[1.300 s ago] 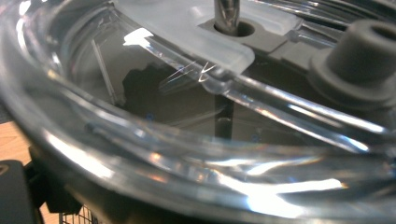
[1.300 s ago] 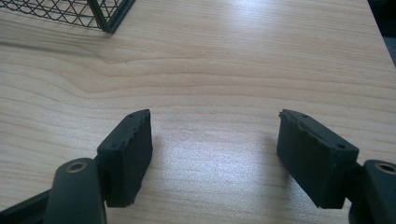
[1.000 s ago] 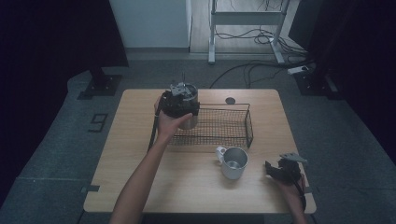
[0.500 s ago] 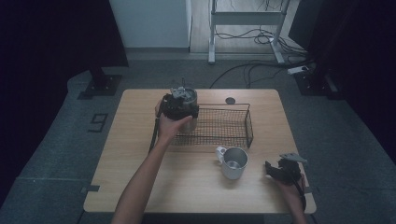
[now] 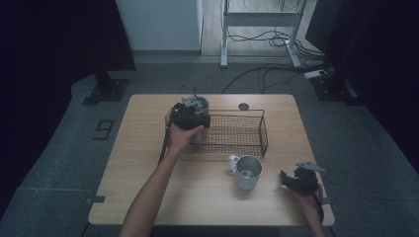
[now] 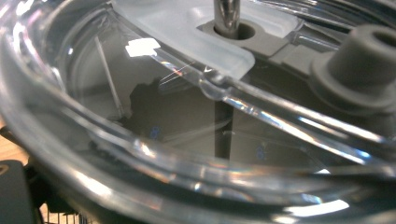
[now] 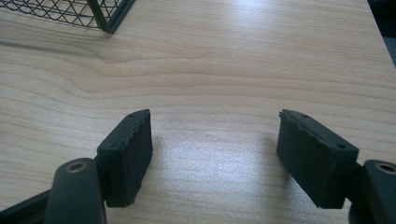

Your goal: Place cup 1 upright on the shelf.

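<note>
A steel tumbler with a clear lid (image 5: 199, 104) and a metal straw (image 6: 226, 14) stands at the left end of a black wire basket (image 5: 263, 132). My left gripper (image 5: 190, 117) is shut on the tumbler from the near side. In the left gripper view the clear lid (image 6: 154, 93) sits right against the camera and hides the jaws. A steel mug (image 5: 247, 172) with its handle to the left stands in front of the basket. My right gripper (image 5: 286, 177) rests low at the table's front right, jaws open over bare wood (image 7: 215, 135).
The light wooden table (image 5: 148, 163) has free room at its left and front. A small dark disc (image 5: 242, 106) lies behind the basket. A corner of the basket (image 7: 105, 18) lies ahead of the right gripper. Dark floor, cables and a stand surround the table.
My left gripper and the tumbler have sunk a little toward the basket's left end. The right gripper and the mug have not moved.
</note>
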`<state>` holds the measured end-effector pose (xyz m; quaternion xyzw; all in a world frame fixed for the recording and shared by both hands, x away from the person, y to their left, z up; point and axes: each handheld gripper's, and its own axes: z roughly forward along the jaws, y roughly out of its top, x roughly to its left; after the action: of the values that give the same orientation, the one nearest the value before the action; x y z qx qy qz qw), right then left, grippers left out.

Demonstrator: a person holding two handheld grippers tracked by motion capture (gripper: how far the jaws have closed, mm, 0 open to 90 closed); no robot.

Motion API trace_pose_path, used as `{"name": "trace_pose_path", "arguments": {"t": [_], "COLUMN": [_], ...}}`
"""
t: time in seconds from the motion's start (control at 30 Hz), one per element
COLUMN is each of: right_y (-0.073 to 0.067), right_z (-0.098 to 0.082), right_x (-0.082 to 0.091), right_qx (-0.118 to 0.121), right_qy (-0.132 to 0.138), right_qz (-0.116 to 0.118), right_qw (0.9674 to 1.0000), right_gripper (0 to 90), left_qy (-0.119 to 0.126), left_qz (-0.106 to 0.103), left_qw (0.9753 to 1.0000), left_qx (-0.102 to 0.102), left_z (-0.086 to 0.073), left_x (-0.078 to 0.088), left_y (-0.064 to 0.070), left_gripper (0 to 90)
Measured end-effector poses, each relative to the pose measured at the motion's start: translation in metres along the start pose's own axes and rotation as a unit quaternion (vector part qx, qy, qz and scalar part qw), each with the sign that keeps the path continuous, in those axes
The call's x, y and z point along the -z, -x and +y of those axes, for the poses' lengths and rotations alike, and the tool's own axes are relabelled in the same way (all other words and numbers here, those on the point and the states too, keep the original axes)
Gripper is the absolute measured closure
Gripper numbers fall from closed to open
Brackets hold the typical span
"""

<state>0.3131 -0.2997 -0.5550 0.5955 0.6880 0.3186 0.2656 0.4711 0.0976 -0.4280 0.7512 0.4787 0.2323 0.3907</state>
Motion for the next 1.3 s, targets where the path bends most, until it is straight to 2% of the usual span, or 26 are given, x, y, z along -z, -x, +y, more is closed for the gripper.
{"name": "trace_pose_path", "arguments": {"t": [0.8, 1.1, 1.3], "right_y": [0.0, 0.0, 0.0], "right_z": [0.0, 0.0, 0.0], "right_x": [0.0, 0.0, 0.0], "right_qx": [0.0, -0.001, 0.0], "right_qy": [0.0, 0.001, 0.001], "right_qz": [0.0, 0.001, 0.001], "right_qw": [1.0, 1.0, 1.0], "right_gripper": [26.6, 26.6, 26.5], "left_qy": [-0.015, -0.025, -0.024], "left_qz": [0.004, 0.014, 0.009], "left_qw": [0.9999, 0.9996, 0.9997], "left_qx": [0.001, -0.004, 0.0], "left_z": [-0.015, -0.017, -0.02], "left_x": [-0.012, -0.018, -0.02], "left_y": [0.002, 0.004, 0.003], "left_gripper": [4.0, 4.0, 4.1]}}
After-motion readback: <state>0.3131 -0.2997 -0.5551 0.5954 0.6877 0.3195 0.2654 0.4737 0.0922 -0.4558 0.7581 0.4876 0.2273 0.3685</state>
